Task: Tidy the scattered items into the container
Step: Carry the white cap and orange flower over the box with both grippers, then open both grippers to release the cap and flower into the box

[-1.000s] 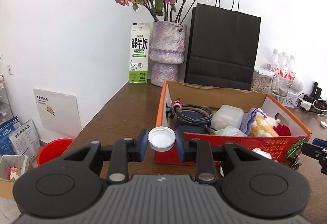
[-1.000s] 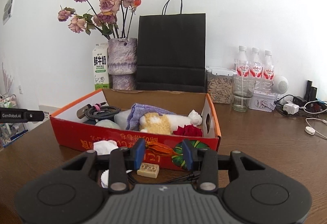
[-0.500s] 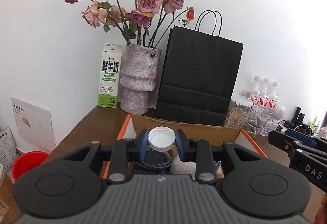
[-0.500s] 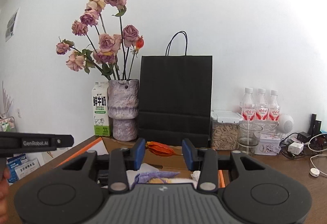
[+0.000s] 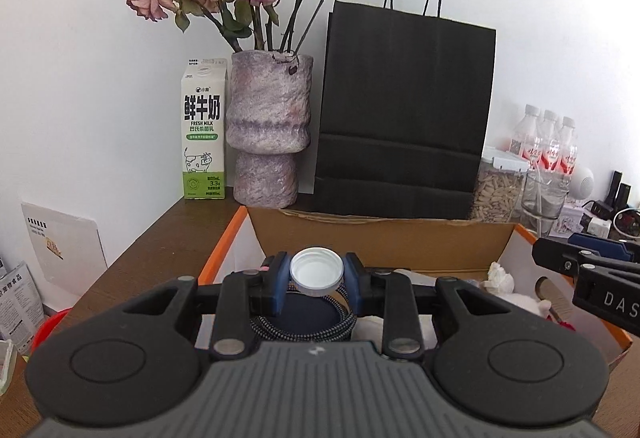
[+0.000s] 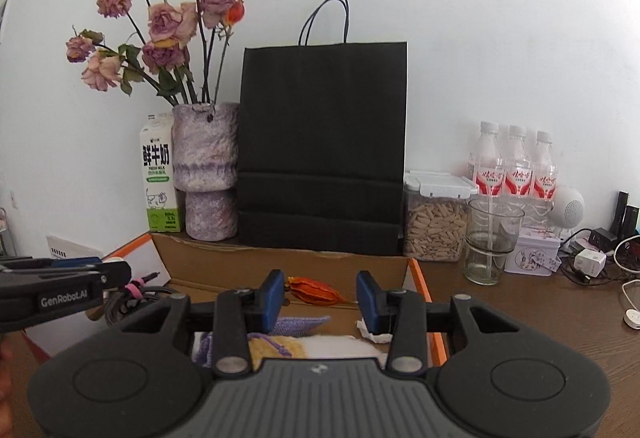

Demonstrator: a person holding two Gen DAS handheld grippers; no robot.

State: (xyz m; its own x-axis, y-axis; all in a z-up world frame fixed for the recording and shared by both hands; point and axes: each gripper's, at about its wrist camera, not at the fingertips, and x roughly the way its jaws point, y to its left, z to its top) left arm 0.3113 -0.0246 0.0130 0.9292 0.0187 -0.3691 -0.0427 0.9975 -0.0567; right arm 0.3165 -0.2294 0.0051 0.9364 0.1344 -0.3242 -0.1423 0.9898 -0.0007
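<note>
Drop-off step: left gripper (image 5: 316, 276) pinches a white plastic bottle cap (image 5: 317, 272) over the orange cardboard box (image 5: 372, 238); right gripper (image 6: 320, 296) holds an orange dried husk (looks pinched). Next, release both.

A lived-in home or small office corner: wooden worktop (image 6: 520, 314) against a white wall, vase (image 5: 267, 130) of dried roses, milk carton (image 5: 203, 130), water bottles (image 6: 516, 166), chargers (image 6: 588, 260)

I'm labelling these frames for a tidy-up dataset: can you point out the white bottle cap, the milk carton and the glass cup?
white bottle cap (image 5: 316, 271): left wrist view, its hollow inside face.
milk carton (image 5: 203, 134): left wrist view, printed front panel.
glass cup (image 6: 493, 238): right wrist view, its clear side wall.
</note>
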